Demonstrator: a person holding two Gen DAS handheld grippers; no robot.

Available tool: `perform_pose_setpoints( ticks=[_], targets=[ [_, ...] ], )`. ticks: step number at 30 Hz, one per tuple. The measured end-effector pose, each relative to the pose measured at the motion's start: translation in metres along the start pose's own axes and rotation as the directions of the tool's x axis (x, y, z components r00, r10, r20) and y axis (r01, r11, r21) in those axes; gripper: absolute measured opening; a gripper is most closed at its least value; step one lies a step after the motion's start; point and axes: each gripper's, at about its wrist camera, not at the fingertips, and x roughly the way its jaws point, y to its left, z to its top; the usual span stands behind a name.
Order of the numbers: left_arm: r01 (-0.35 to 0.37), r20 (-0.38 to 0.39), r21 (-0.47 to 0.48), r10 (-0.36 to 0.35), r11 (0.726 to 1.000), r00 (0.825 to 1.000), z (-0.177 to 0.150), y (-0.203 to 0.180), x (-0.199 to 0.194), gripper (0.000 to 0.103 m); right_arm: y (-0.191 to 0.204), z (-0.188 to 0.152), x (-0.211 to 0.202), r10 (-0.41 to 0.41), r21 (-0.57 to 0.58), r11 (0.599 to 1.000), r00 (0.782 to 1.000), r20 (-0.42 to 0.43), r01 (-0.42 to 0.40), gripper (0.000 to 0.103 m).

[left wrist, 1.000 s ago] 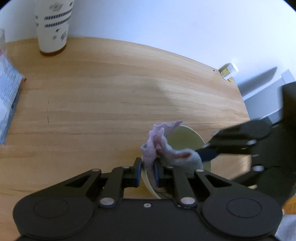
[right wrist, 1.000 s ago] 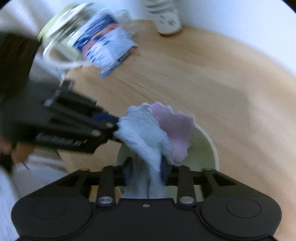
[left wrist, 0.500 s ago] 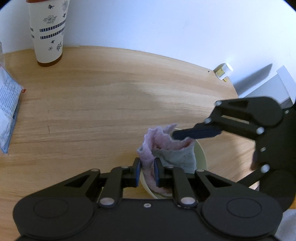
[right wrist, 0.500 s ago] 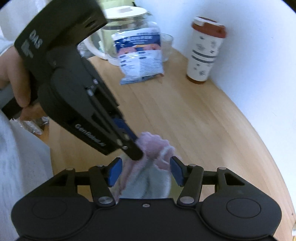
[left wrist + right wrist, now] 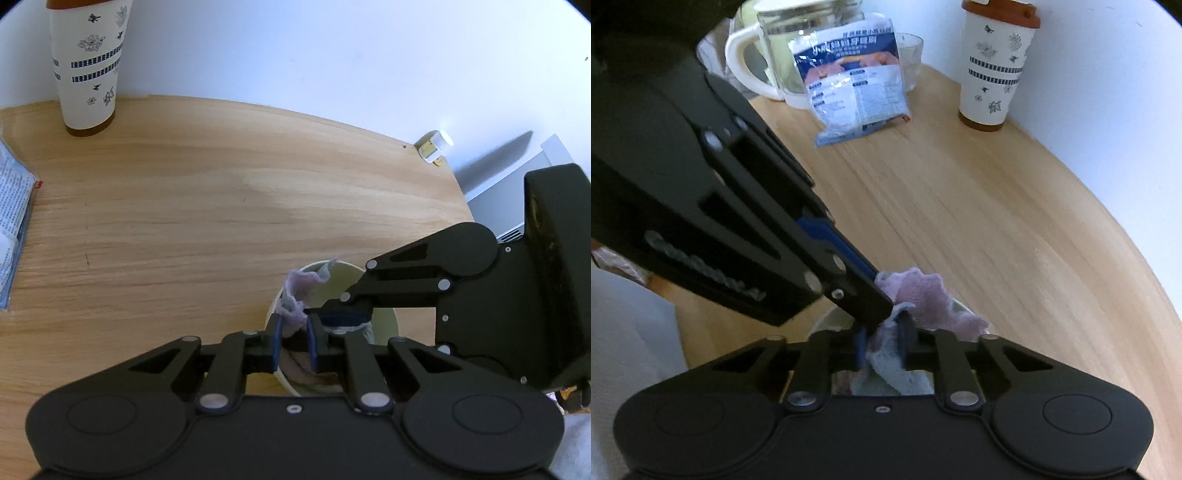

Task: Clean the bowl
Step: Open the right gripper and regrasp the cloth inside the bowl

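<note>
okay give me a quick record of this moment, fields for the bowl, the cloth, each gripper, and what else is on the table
bowl: pale bowl on wooden table, near its edge
cloth: pink-and-grey cloth bunched over the bowl's rim and inside
left gripper: shut on cloth
right gripper: shut on cloth
other items: patterned cup, printed packet, glass kettle, small bottle

One bowl (image 5: 384,321), one cloth (image 5: 923,295), one paper cup (image 5: 993,62), one packet (image 5: 855,77), one jug (image 5: 775,48), two tongs (image 5: 293,341) (image 5: 882,345).
</note>
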Motion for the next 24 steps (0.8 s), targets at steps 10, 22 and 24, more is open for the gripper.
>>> perform_pose_setpoints(
  ticks=[10,22,24],
  targets=[
    [-0.037,-0.027,-0.044,0.036,0.998,0.999,-0.003,0.006,0.008,0.015,-0.025,-0.014,-0.015,0.132,0.267,0.953,0.99,0.053,-0.142,0.011],
    [-0.095,-0.031,0.019,0.096,0.995,0.995,-0.008,0.0,0.032,0.006,-0.035,-0.026,0.003,0.261,0.375,0.893,0.965,0.018,-0.249,0.011],
    [-0.1,-0.032,0.025,0.1,0.995,0.994,-0.008,0.0,0.033,0.006,-0.032,-0.026,0.009,0.269,0.352,0.903,0.963,-0.018,-0.246,0.011]
  ],
)
